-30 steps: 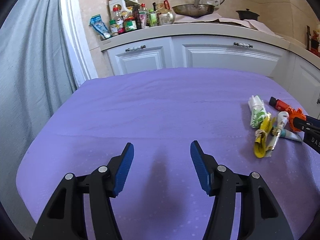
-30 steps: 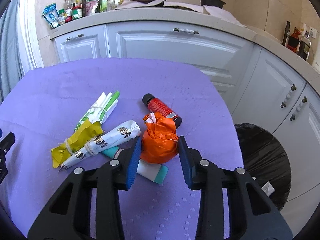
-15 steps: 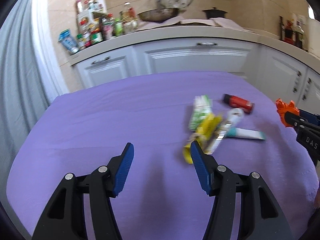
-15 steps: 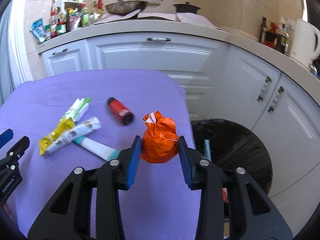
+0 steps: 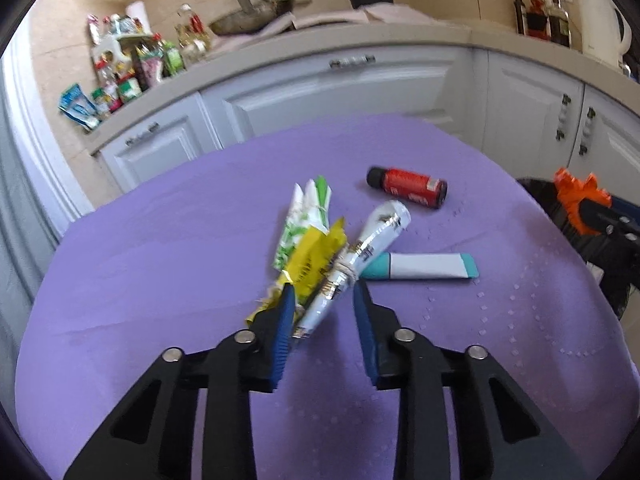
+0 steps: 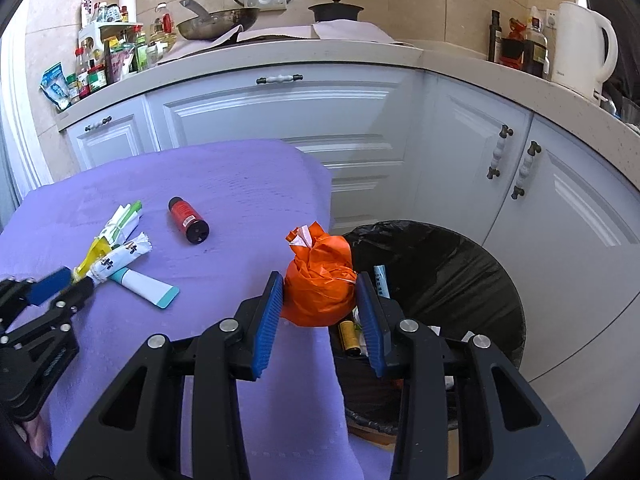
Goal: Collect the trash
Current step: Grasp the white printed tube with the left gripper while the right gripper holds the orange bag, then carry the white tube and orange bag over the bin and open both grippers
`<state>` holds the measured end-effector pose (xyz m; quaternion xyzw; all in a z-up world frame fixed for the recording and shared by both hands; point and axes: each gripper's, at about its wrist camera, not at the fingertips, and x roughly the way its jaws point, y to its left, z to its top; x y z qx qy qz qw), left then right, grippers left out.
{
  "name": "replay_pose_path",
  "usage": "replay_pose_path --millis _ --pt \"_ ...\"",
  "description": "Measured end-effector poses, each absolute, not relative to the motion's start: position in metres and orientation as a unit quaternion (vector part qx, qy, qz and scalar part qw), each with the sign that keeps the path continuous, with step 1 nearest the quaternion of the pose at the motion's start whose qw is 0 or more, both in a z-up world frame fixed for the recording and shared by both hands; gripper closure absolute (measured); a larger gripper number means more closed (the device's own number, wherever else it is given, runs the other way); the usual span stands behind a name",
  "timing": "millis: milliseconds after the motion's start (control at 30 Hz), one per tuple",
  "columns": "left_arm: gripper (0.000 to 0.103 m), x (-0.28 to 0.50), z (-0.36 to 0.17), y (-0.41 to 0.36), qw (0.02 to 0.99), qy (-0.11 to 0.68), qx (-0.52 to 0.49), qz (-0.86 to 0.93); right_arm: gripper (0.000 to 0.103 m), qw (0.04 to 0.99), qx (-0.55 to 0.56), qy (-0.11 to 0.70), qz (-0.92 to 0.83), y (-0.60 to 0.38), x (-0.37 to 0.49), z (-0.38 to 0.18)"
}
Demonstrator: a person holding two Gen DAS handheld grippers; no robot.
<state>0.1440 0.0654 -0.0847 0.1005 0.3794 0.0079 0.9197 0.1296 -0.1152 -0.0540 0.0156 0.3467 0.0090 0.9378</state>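
A tied bundle of yellow, green and white wrappers (image 5: 320,256) lies on the purple-covered table (image 5: 160,280). My left gripper (image 5: 323,290) straddles the bundle's near end and its jaws are closing. The left pad touches the yellow wrapper, while a gap shows beside the right pad. From the right wrist view, the left gripper (image 6: 82,280) sits at that bundle (image 6: 116,236). My right gripper (image 6: 319,280) is shut on a crumpled orange bag (image 6: 320,284), held at the table's right edge beside the black-lined trash bin (image 6: 440,280).
A red bottle (image 5: 408,186) and a white-and-teal tube (image 5: 424,266) lie just beyond the bundle. The bin holds several items. White cabinets (image 6: 280,120) and a cluttered countertop stand behind the table; a kettle (image 6: 580,52) is at the right.
My left gripper swung over to the wrapper bundle and its jaws narrowed around it. My right gripper carried the orange bag from the pile to the table's edge by the bin.
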Motion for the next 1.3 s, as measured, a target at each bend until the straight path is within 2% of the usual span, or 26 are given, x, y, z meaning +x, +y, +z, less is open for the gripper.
replay_pose_path --millis 167,233,333,633,1300 --pt "0.077 0.150 -0.091 0.065 0.912 0.398 0.101 0.009 0.067 0.937 0.018 0.347 0.013 -0.117 0.129 -0.054" --pt "0.083 0.150 -0.092 0.064 0.910 0.401 0.103 0.008 0.067 0.937 0.018 0.348 0.014 -0.116 0.129 -0.055" --pt "0.087 0.150 -0.092 0.064 0.911 0.400 0.101 0.005 0.067 0.937 0.018 0.348 0.013 -0.116 0.129 -0.055" --pt "0.095 0.148 -0.087 0.071 0.918 0.390 0.078 -0.002 0.067 0.938 0.016 0.347 0.011 -0.117 0.129 -0.055" --pt "0.096 0.131 -0.072 0.061 0.931 0.355 0.082 -0.010 0.067 0.938 0.014 0.346 0.001 -0.122 0.119 -0.055"
